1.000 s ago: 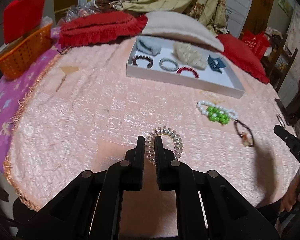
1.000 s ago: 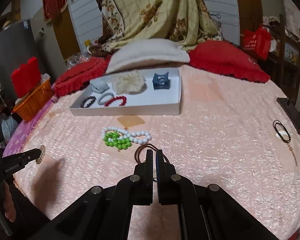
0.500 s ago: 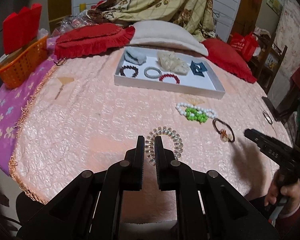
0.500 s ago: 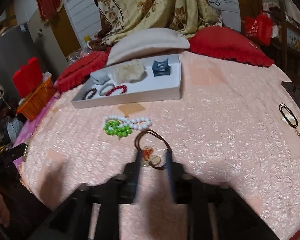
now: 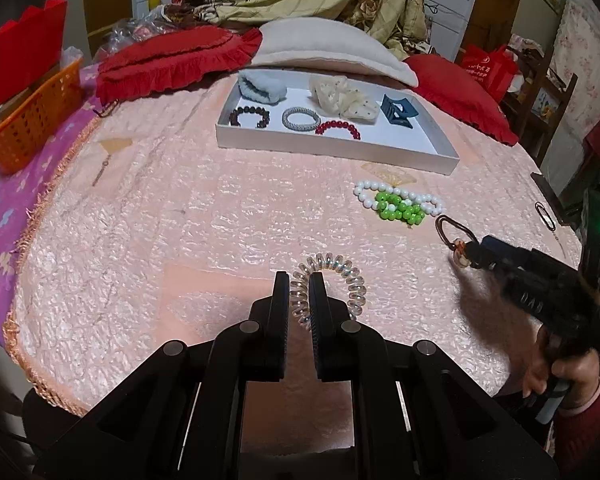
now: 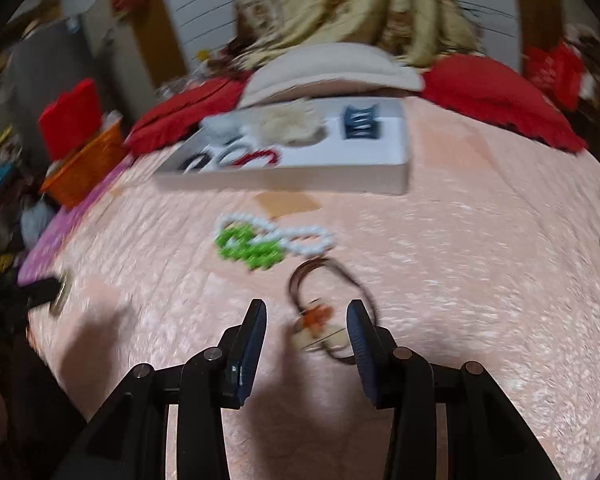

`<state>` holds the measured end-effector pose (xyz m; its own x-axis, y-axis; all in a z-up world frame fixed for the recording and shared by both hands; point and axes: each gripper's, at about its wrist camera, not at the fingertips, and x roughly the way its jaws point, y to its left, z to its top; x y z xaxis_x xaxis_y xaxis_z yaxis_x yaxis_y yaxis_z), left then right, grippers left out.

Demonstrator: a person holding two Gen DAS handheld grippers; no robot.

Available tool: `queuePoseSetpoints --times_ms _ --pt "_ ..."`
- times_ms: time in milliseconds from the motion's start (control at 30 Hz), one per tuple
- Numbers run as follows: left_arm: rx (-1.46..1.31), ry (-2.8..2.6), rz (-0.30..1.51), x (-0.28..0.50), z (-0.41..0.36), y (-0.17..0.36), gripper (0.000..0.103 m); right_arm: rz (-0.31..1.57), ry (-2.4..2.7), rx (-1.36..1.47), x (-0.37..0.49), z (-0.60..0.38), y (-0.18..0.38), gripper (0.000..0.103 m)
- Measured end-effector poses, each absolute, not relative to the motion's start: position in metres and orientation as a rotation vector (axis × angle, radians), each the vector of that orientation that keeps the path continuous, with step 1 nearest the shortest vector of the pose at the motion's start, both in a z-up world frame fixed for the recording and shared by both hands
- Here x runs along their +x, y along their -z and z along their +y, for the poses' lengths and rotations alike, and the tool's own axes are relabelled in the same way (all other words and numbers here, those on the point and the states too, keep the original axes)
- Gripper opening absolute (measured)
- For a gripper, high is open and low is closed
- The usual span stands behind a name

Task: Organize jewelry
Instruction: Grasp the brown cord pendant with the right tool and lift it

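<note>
The brown hair tie (image 6: 332, 308) with its orange-and-cream charm lies on the pink bedspread (image 6: 480, 280) between the fingers of the right gripper (image 6: 306, 312), whose jaws stand wide apart on either side of it; the blur hides whether either finger touches it. The left gripper (image 5: 299, 280) has its jaws nearly together, pinching one side of the clear spiral hair tie (image 5: 332, 284), near the spread's front edge. Just beyond the brown tie lie the white bead bracelet (image 5: 396, 196) and green bead bracelet (image 5: 400, 208), overlapping. Further back sits the white tray (image 5: 332, 148) holding bracelets, scrunchies and a blue claw clip (image 5: 398, 110). Lettering on the right gripper's body in the left view is too small to read.
</note>
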<state>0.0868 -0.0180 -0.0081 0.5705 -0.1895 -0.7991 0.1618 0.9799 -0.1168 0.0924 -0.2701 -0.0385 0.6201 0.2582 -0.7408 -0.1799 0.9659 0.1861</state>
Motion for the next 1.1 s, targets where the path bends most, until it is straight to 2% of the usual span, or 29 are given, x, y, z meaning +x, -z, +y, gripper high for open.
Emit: queuePoseSetpoints --times_ms 167,267,367,500,1100 --pt "-0.021 0.211 0.962 0.088 -0.021 0.017 0.009 0.883 -0.239 0.025 0.103 -0.259 0.051 0.039" --pt "-0.019 0.206 0.963 0.09 -0.021 0.017 0.009 0.903 -0.212 -0.04 0.104 -0.25 0.058 0.029" --pt "-0.023 0.198 0.957 0.089 -0.019 0.016 0.009 0.892 -0.196 -0.115 0.099 -0.24 0.058 0.028" --pt "-0.018 0.186 0.953 0.087 -0.017 0.014 0.009 0.89 -0.174 -0.058 0.098 -0.249 0.053 0.028" --pt "0.161 0.069 0.827 0.061 -0.034 -0.028 0.009 0.689 -0.232 0.122 0.066 -0.264 -0.049 0.028"
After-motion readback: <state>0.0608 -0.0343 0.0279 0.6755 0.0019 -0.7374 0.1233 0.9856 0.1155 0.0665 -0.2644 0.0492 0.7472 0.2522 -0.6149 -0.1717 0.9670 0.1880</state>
